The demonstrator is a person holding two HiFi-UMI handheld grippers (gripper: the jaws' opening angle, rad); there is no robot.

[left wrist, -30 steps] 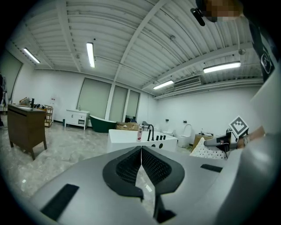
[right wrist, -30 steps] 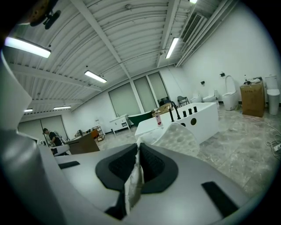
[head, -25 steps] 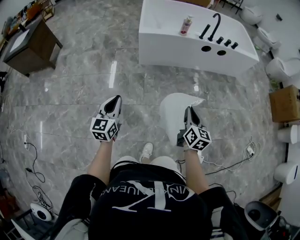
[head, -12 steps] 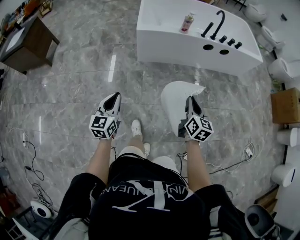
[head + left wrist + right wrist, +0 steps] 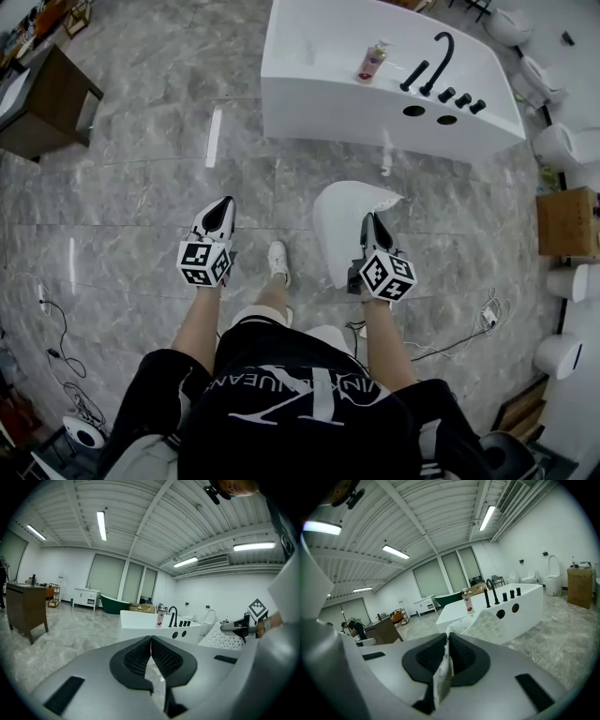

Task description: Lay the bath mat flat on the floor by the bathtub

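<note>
The right gripper (image 5: 370, 221) is clamping an edge of the white bath mat (image 5: 339, 225), which is hanging above the grey marble floor (image 5: 141, 187) near the white bathtub (image 5: 319, 94). The left gripper (image 5: 225, 204) is holding its jaws together on nothing. The label on the bottle (image 5: 371, 62) standing on the tub's rim is too small to read.

bath mat (image 5: 339, 220): in the head view the right gripper (image 5: 372, 219) covers its near right edge, so we cannot see the grip there; in the right gripper view the closed jaws hide most of the pinched edge.
bottle (image 5: 371, 62): its label is too small for us to read.
cabinet (image 5: 47, 103): cut off by the left edge.
cardboard box (image 5: 566, 221): clipped by the right edge.
shoe (image 5: 277, 261): we lose its heel behind the person's knee.
</note>
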